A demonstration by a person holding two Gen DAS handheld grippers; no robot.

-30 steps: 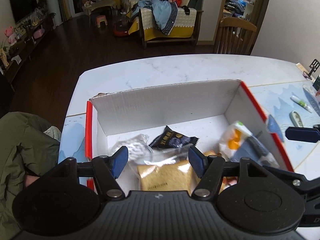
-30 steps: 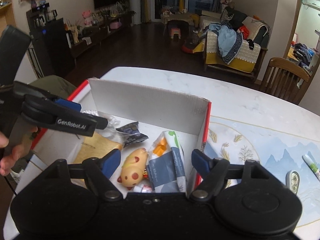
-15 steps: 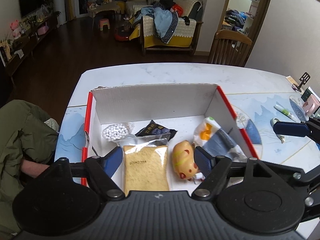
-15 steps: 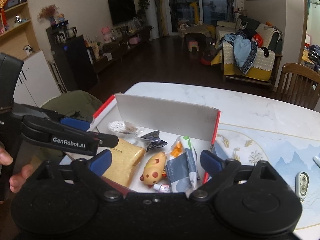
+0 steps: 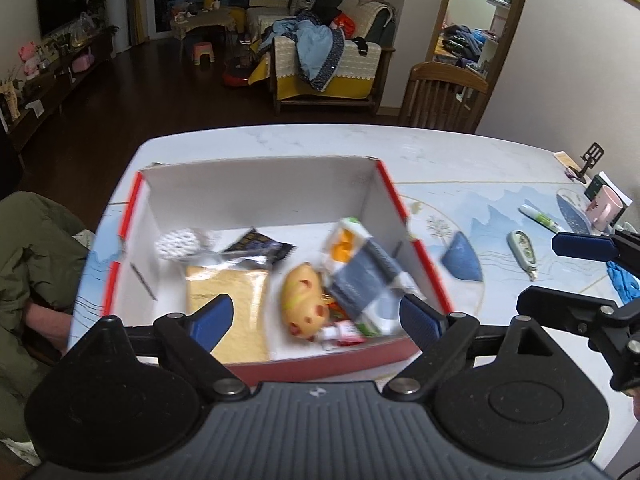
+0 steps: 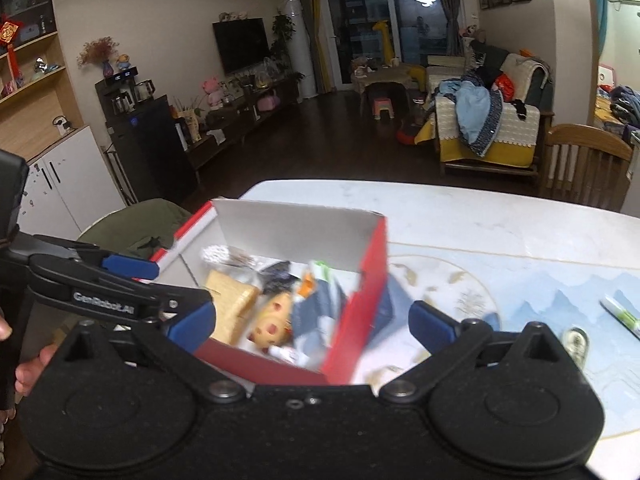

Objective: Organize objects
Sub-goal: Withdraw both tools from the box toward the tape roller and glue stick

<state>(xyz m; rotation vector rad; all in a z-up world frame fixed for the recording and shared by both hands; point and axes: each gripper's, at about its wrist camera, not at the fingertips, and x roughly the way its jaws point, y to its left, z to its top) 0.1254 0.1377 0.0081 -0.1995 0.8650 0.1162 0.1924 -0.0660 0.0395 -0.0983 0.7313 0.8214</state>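
Note:
A red box with white inside (image 5: 256, 192) (image 6: 372, 256) sits on the table. It holds a bread packet (image 5: 236, 292) (image 6: 230, 304), a yellow spotted toy (image 5: 302, 300) (image 6: 274, 320), a dark snack packet (image 5: 260, 248), a white bead bag (image 5: 178, 242) and a grey-and-orange pouch (image 5: 360, 272) (image 6: 316, 304). My left gripper (image 5: 316, 318) is open and empty above the box's near edge. My right gripper (image 6: 312, 324) is open and empty near the box's right corner. Each gripper shows in the other's view.
On the blue-patterned mat right of the box lie a white marker (image 5: 540, 218) (image 6: 620, 314), a small oval case (image 5: 522, 248) (image 6: 574, 340) and a pink mug (image 5: 606, 208). A wooden chair (image 5: 444, 96) stands at the table's far side. A green coat (image 5: 36, 264) hangs at the left.
Both grippers have pulled back and up from the box, so the whole box now shows. The bread packet lies in the box, free of my left gripper. Both grippers stay open.

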